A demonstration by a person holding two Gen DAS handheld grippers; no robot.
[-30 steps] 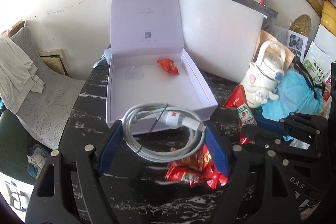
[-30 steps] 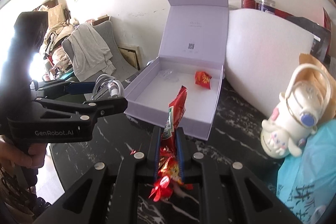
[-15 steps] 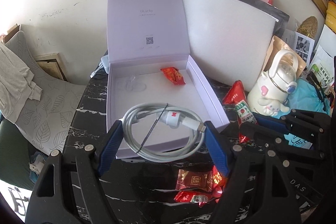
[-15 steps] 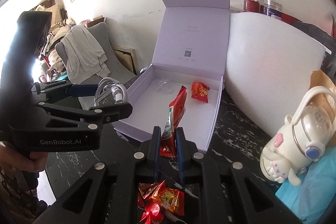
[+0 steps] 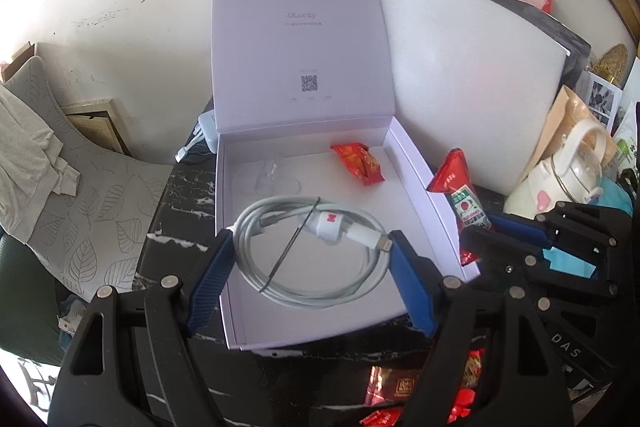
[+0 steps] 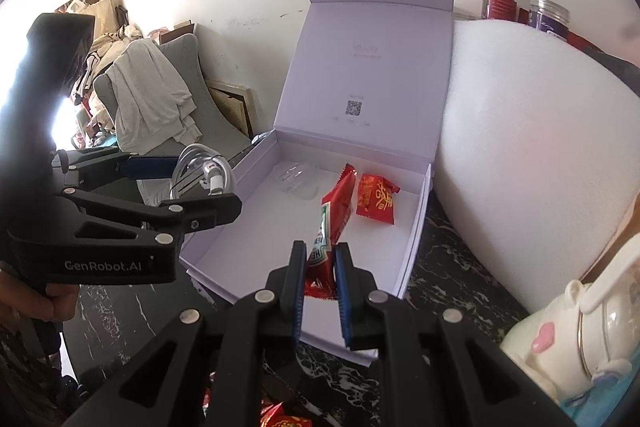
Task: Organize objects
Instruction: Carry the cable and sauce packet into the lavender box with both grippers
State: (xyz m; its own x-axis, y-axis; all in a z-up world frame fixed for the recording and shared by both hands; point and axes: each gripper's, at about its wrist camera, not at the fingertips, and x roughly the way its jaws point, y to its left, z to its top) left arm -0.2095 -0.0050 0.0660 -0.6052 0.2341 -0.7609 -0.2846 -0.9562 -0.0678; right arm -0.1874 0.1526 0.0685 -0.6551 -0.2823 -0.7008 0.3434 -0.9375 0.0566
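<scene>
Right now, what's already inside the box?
Lying in the box: a red candy packet and a clear plastic piece, near the back. The cable and ketchup sachet are held above it. The floor beneath them is partly hidden.

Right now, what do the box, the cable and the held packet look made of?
Box: matte lilac paperboard, crisp folded edges and hinged lid. Cable: glossy white plastic-jacketed cord, coiled, likely rubbery. Packet: shiny red plastic or foil film, crimped serrated ends, creases catching light.
</scene>
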